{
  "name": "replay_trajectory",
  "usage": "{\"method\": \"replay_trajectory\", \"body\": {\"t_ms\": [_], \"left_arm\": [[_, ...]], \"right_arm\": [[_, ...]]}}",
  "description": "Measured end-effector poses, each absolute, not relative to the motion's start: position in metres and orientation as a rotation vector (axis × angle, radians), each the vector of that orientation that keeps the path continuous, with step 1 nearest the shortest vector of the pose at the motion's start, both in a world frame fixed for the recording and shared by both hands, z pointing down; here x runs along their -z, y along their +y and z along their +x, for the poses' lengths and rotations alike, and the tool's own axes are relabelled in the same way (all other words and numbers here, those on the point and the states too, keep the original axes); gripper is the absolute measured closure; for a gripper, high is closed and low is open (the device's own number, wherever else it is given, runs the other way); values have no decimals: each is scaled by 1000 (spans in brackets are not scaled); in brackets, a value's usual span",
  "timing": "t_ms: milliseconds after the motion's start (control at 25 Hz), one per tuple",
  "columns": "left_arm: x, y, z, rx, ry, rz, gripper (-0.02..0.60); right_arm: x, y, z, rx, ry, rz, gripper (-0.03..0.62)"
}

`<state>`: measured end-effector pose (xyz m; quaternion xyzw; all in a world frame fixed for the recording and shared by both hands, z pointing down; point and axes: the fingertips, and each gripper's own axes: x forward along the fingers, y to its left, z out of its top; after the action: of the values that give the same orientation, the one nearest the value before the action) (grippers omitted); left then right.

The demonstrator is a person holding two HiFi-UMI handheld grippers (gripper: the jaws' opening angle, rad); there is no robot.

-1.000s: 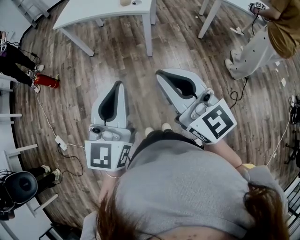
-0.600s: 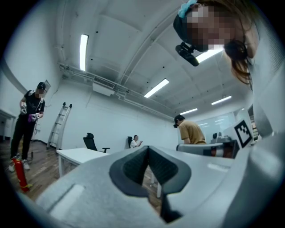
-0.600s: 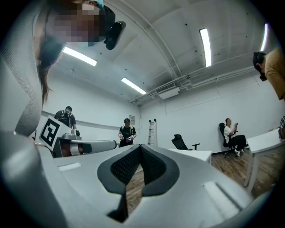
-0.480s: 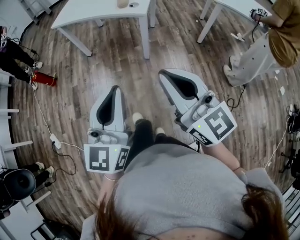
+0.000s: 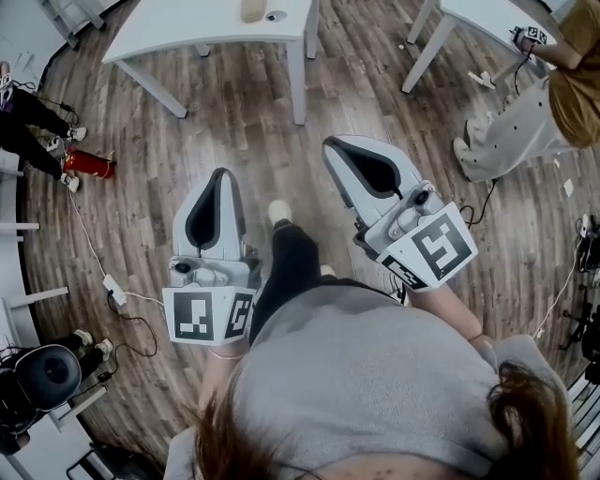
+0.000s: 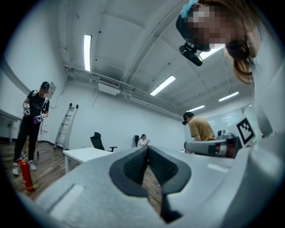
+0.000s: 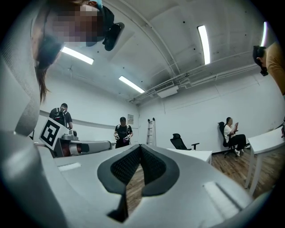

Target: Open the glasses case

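Glasses case (image 5: 251, 9): seemingly the tan oblong on the white desk (image 5: 187, 33) at the top of the head view. Sits near the desk's right corner and is cut off by the frame edge. Too small to show lid, hinge or clasp. Just beside it, to the right, lies a small round thing (image 5: 275, 15) with a dark centre.

Well apart from both claws, with a stretch of wooden floor (image 5: 253, 131) and the desk's near leg (image 5: 298, 80) in between. Nothing on that stretch of floor except a dark trouser leg (image 5: 286, 272) and pale shoe (image 5: 278, 212) between the two claws.

Around the edges:
- a red fire extinguisher (image 5: 89, 165) on the floor at left, close to a standing person's feet (image 5: 66, 141)
- a white cable and power strip (image 5: 114, 283) lower left
- a black office chair (image 5: 42, 375) in the bottom-left corner
- a second desk (image 5: 469, 14) upper right, with a person in a tan top (image 5: 539, 94) beside it
- a ladder (image 6: 66, 124) against the far wall in the left gripper view

Left claw (image 5: 222, 178) clenched, ribbed pads (image 6: 133, 165) meeting at the tip, nothing between. Right claw (image 5: 330, 145) likewise clenched on nothing, pads (image 7: 122, 168) closed tip to tip. Both point toward the desk.
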<state>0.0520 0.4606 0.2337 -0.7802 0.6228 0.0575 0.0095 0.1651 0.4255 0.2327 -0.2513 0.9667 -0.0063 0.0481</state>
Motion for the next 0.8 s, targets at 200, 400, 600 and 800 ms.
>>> {"method": "replay_trajectory", "body": {"t_ms": [200,400,600,800], "left_arm": [[-233,416,31,-197,1916,-2460,578],[-232,362,1,-193,1896,-2482,578],[-218,309,-28,-192,1850,-2507,578],[-211,258,-48,-198,1781,-2538,578]], "right_arm": [[-227,386,142,2,2937,-778,591],[-224,333,112,37,2916,-787,591],[-213,283,78,5,2918,-825,591],[-212,237,57,-13,2905,-874,591]]}}
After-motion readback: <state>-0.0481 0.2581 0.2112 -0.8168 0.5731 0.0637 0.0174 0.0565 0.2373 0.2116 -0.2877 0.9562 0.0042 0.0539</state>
